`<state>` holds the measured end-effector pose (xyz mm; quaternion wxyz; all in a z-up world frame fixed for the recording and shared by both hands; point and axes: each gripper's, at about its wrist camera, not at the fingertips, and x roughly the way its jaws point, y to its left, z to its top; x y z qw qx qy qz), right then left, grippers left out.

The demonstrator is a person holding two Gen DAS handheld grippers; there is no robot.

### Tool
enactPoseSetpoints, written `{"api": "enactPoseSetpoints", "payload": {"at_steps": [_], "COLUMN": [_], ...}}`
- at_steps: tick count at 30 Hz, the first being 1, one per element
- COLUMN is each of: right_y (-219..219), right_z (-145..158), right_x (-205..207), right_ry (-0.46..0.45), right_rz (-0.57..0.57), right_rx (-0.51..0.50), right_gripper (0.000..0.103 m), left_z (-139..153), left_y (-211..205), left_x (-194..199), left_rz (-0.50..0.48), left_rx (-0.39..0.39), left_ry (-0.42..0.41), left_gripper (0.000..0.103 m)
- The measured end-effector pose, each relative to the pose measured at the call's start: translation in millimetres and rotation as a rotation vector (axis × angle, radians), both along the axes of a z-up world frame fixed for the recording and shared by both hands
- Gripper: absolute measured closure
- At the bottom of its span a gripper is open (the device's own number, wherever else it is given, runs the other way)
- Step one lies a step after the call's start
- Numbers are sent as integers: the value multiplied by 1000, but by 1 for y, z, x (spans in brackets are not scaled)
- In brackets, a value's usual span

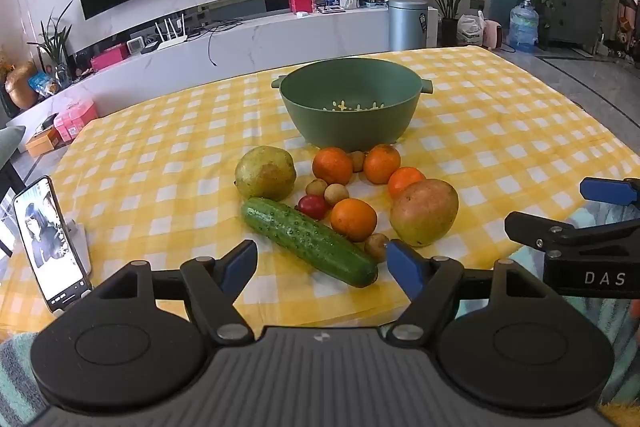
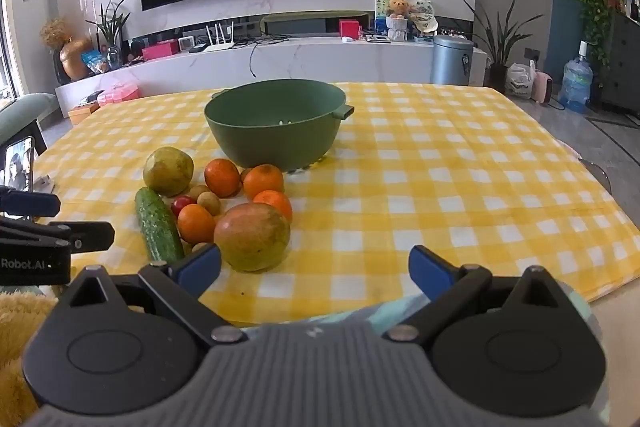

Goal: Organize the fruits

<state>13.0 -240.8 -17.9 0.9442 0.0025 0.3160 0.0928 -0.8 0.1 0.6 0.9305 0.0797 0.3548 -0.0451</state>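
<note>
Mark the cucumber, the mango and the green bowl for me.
cucumber (image 1: 308,241): left wrist view, middle of its bumpy skin.
mango (image 2: 252,237): right wrist view, centre of its front face.
green bowl (image 1: 348,125): left wrist view, front outer wall.

- A bowl (image 1: 349,103) stands on the table (image 1: 500,131), behind all the fruit.
- Two oranges (image 1: 332,165) lie just in front of the bowl, side by side.
- A pear (image 1: 265,173) lies to the left of them.
- A cucumber (image 1: 308,241) lies in front of the pear, slanting toward the near edge.
- A mango (image 1: 424,212) lies on the right of the pile, with a third orange (image 1: 405,179) just behind it.
- A fourth orange (image 1: 353,219) sits between the cucumber and the mango.
- A phone (image 1: 50,245) stands at the far left of the table.
</note>
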Motion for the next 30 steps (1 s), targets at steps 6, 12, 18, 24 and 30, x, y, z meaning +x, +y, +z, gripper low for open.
{"api": "enactPoseSetpoints", "payload": {"at_steps": [6,12,18,24,30], "right_y": [3,3,3,3,3], "right_z": [0,0,-1,-1,-1], "right_x": [3,3,3,3,3], "right_ry": [8,10,11,12,12], "right_rz": [-6,-7,-7,-9,-9], "right_rx": [2,3,2,6,5], "right_gripper": [6,6,6,6,6], "left_z": [0,1,2,2,3], "left_y": [2,2,1,0,0], "left_x": [-1,-2,-3,-4,-4], "left_rz": [11,11,7,7,5], "left_rx": [-12,-14,-19,-20,-20], "left_ry": [3,3,2,2,2], "left_gripper": [16,16,16,16,16]}}
